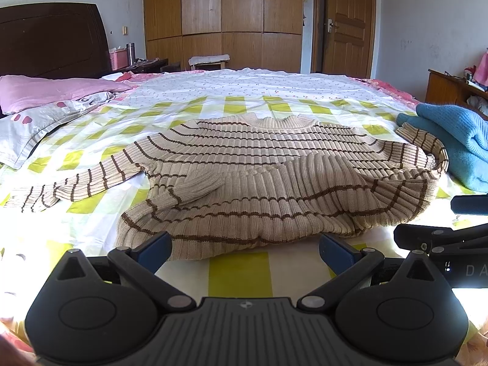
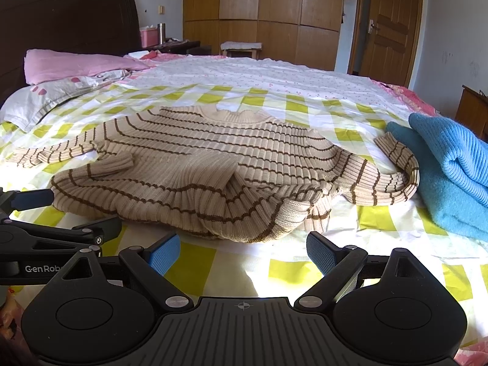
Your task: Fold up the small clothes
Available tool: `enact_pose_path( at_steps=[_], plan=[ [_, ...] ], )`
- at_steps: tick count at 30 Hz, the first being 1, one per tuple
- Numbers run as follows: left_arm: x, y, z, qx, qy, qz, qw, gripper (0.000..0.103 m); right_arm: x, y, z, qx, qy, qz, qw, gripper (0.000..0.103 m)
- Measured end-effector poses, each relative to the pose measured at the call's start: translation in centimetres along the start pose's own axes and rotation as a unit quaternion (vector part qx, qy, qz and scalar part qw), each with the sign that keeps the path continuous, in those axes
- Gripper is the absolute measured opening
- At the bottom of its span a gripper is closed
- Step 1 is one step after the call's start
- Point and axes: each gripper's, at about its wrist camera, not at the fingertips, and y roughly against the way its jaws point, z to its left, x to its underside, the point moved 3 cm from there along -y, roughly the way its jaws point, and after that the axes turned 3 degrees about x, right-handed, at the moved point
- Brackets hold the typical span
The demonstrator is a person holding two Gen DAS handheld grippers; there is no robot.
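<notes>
My left tool [image 1: 245, 251] and right tool [image 2: 243, 251] both hang released, fingers spread, just short of the striped sweater's [image 1: 259, 177] near hem. It lies rumpled on the bed [image 1: 238, 271], sleeves splayed, so I'd judge flattening comes first.

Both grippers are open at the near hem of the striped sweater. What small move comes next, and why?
Probably ease the left gripper forward onto the bunched near hem of the striped sweater and close. The hem is rumpled and folded over itself, both grippers are open and empty, and the right gripper sits just as near.
</notes>
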Motion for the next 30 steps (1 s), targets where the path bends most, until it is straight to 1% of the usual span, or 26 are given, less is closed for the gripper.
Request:
enact_pose_path(
  at_steps=[9, 30],
  plan=[
    [0.08, -0.07, -0.07, 0.002, 0.002, 0.001, 1.0000, 0.103, 0.01, -0.01, -0.01, 0.000, 0.000, 0.000, 1.000, 0.091],
    [0.19, -0.43, 0.21, -0.002, 0.010, 0.006, 0.9999, 0.103, -0.44, -0.24, 0.61, 0.010, 0.010, 0.019, 1.000, 0.092]
  ],
)
